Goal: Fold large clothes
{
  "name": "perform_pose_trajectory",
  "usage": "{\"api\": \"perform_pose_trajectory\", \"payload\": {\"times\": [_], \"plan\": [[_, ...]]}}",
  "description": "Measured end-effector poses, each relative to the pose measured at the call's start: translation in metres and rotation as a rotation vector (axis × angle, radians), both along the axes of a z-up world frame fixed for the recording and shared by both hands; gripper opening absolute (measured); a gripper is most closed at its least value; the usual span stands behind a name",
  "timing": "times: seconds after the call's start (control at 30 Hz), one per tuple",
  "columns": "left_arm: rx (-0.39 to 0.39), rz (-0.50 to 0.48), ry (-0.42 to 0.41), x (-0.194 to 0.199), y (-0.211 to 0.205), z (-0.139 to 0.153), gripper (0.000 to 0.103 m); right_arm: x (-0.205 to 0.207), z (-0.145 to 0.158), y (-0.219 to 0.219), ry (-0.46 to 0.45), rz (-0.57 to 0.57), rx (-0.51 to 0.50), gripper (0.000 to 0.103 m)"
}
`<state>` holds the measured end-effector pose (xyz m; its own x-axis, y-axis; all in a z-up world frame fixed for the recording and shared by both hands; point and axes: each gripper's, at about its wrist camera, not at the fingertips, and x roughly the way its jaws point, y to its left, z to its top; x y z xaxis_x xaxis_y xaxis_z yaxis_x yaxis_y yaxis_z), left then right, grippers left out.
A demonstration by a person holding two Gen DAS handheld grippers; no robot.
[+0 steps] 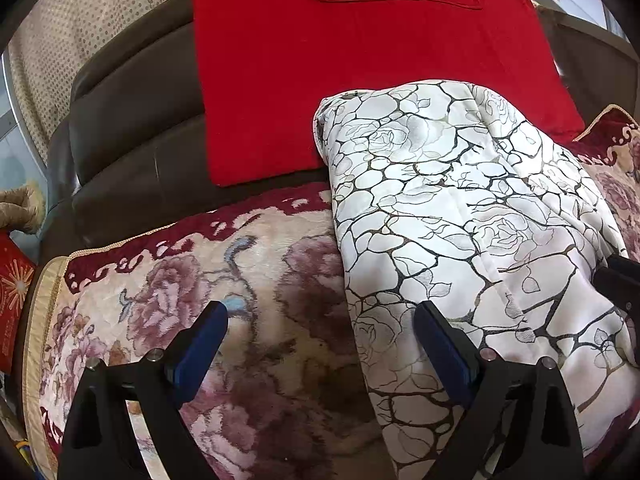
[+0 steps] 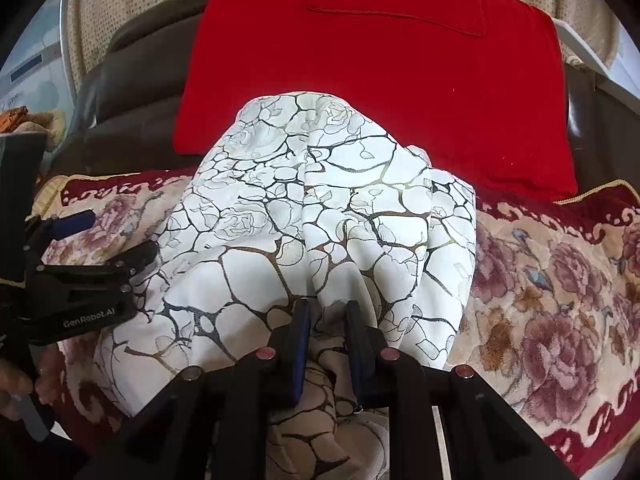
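Behind the white garment (image 2: 320, 208) pinched by the right gripper (image 2: 328, 312) leans a red cushion (image 2: 380, 80); left gripper (image 1: 320, 320) gapes.

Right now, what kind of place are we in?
Most likely a home living room. A brown leather sofa carries a floral seat cover and a red cushion, with curtains behind. A white rose-print garment lies on the seat.

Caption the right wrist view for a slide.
Right hand-held gripper pinches a bunched fold of the white rose-print garment on a floral sofa cover.
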<state>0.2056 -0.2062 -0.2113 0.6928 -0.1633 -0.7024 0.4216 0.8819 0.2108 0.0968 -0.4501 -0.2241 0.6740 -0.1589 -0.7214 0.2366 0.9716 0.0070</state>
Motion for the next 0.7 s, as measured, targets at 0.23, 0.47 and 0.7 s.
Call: {"api": "perform_pose_trajectory", "payload": {"times": [0.23, 0.47, 0.7], "plan": [[0.004, -0.011, -0.006, -0.0004, 0.0001, -0.0010, 0.094, 0.0003, 0.0001, 0.0007, 0.002, 0.000, -0.012, 0.021], [-0.013, -0.003, 0.013, 0.0038, 0.0022, -0.0077, 0.098, 0.0001, 0.0000, 0.0035, 0.006, 0.001, -0.036, 0.021], [-0.028, -0.003, 0.028, 0.0043, 0.0066, -0.0027, 0.098, 0.0008, 0.0001, 0.0050, 0.008, 0.002, -0.061, 0.021]]}}
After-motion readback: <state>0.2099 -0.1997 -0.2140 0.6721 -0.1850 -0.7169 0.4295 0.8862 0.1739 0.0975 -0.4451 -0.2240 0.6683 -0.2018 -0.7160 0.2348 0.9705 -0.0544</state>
